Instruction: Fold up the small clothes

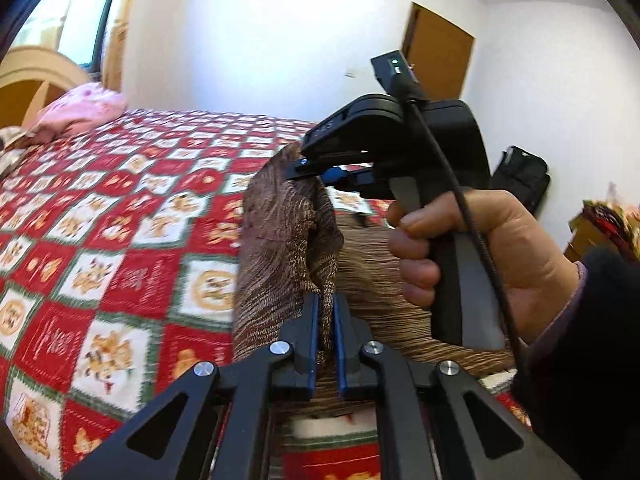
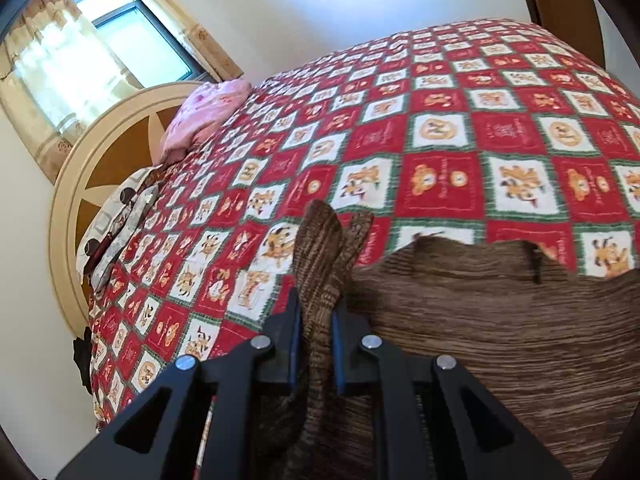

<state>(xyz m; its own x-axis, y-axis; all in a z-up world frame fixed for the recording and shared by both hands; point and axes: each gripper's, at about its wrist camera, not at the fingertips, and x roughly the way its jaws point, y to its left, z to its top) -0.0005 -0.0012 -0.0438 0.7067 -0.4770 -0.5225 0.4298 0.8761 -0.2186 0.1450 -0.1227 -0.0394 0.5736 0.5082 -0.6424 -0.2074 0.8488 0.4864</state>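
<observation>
a brown knitted garment [image 1: 288, 240] is being held up off the bed [image 1: 120, 208], which is covered by a red, white and green patchwork quilt [image 2: 460, 128]. the left gripper [image 1: 326, 320] has its blue-lined fingers [image 1: 314, 332] pinched almost together on a bunched fold of the knit, so the cloth rises in a crumpled ridge above them. just beyond it, the right gripper [image 1: 308, 170] bites the top of that same ridge, held by a person's hand [image 1: 472, 256] in a dark sleeve [image 1: 592, 340], with a black cable [image 1: 448, 168] running down past the handle.

from the right wrist view, the right gripper [image 2: 316, 344] is clamped on a thick twist of the brown knit [image 2: 320, 256], which sticks up between the fingers [image 2: 294, 344] in two tongues. the rest of the garment spreads to the right of it, lying flat over the near edge of the bed, its far hem ragged against the quilt squares.

a pink pillow [image 2: 204, 112] sits at the head end of the bed, against a cream and brown round headboard [image 2: 104, 152]. a curtained window [image 2: 100, 48] is above it. a brown door [image 1: 436, 52] stands in the far white wall, and a black bag [image 1: 520, 176] rests on the floor near it.
</observation>
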